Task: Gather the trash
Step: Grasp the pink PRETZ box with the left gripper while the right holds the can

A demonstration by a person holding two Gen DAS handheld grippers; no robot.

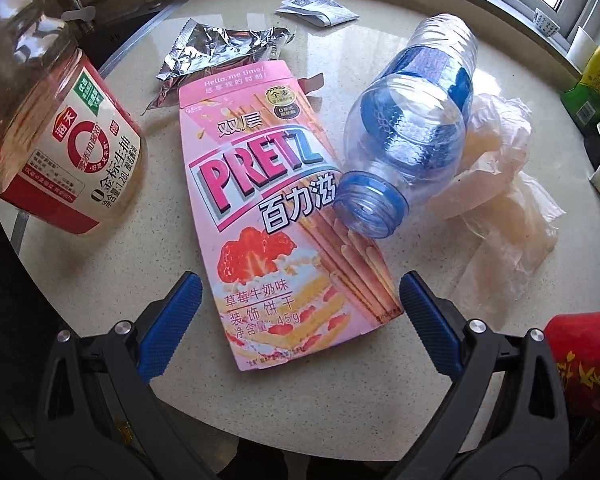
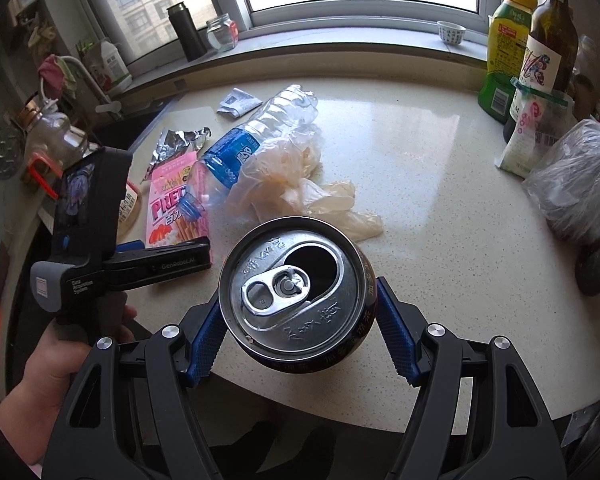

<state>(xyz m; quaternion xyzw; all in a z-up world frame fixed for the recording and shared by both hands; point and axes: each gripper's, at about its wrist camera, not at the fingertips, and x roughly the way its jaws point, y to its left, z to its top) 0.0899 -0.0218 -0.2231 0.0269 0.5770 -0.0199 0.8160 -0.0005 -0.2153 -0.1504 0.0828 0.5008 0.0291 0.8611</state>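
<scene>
The right hand-held gripper (image 2: 300,312) was clenched on an opened drink can (image 2: 296,292), its 2 blue pads pressing the can's sides and holding it above the near edge of the pale worktop (image 2: 440,200); the left hand-held gripper (image 1: 300,312) stood released, jaws wide, hovering over the lower end of a flattened pink Pretz box (image 1: 272,208) without touching it; an uncapped, crushed plastic bottle (image 1: 412,136) lay with its neck on the box; crumpled plastic wrap (image 1: 500,200) lay just beside the bottle; a foil wrapper (image 1: 220,56) touched the box's far end; a folded paper slip (image 1: 318,8) lay farther off, near the window.
</scene>
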